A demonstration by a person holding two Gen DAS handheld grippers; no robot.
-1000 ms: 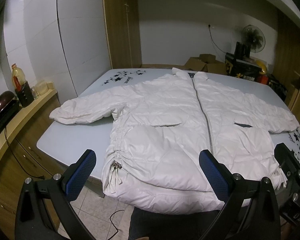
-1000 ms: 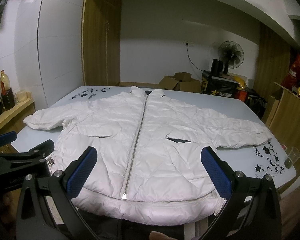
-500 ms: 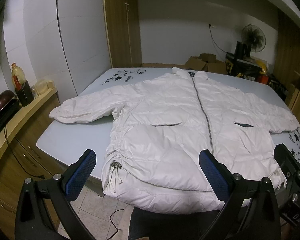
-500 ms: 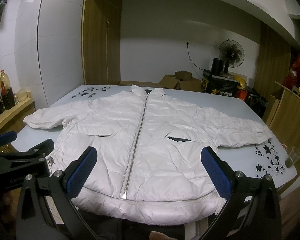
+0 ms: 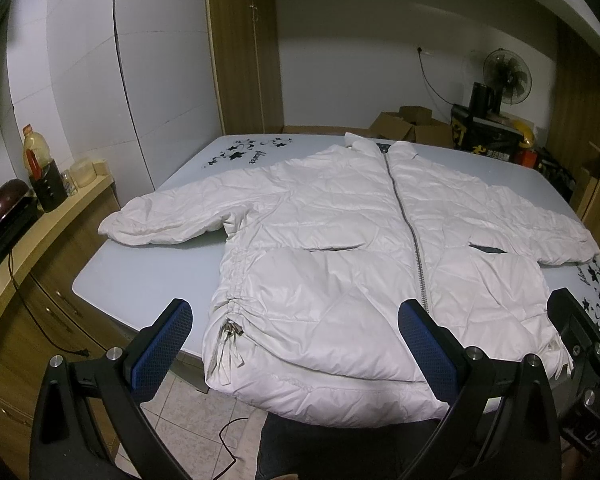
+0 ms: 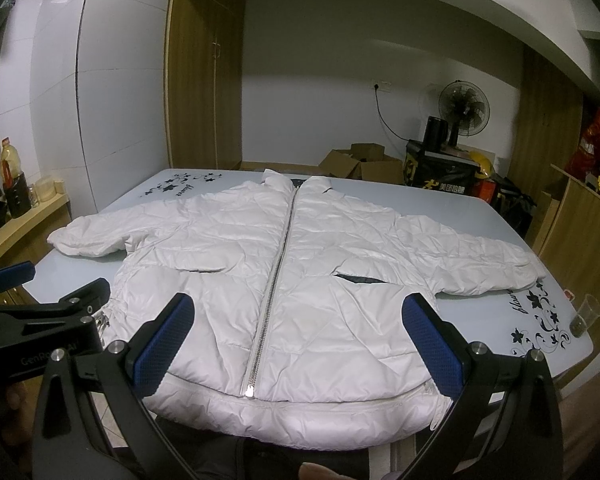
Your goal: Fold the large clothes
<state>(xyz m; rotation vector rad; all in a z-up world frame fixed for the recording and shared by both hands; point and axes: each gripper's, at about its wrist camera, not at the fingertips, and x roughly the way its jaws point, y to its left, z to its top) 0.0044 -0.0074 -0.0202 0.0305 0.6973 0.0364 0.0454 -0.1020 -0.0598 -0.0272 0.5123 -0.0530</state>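
Observation:
A white quilted puffer jacket [image 5: 340, 248] lies flat and zipped on a pale blue table [image 5: 148, 276], collar at the far side, both sleeves spread out, hem hanging over the near edge. It also shows in the right wrist view [image 6: 284, 272]. My left gripper [image 5: 296, 344] is open and empty, held above the hem's left half. My right gripper [image 6: 300, 340] is open and empty, above the hem near the zipper's bottom end [image 6: 249, 390]. The left gripper [image 6: 56, 312] also shows at the left of the right wrist view.
A wooden counter [image 5: 28, 240] with a bottle [image 5: 36, 160] and a cooker stands to the left. A plastic cup [image 6: 586, 314] sits on the table's right corner. Cardboard boxes [image 6: 364, 164], a fan [image 6: 464, 108] and a wooden cabinet [image 6: 580, 240] stand behind and to the right.
Both grippers have drifted very slightly; the jacket has not moved and both grippers stay open.

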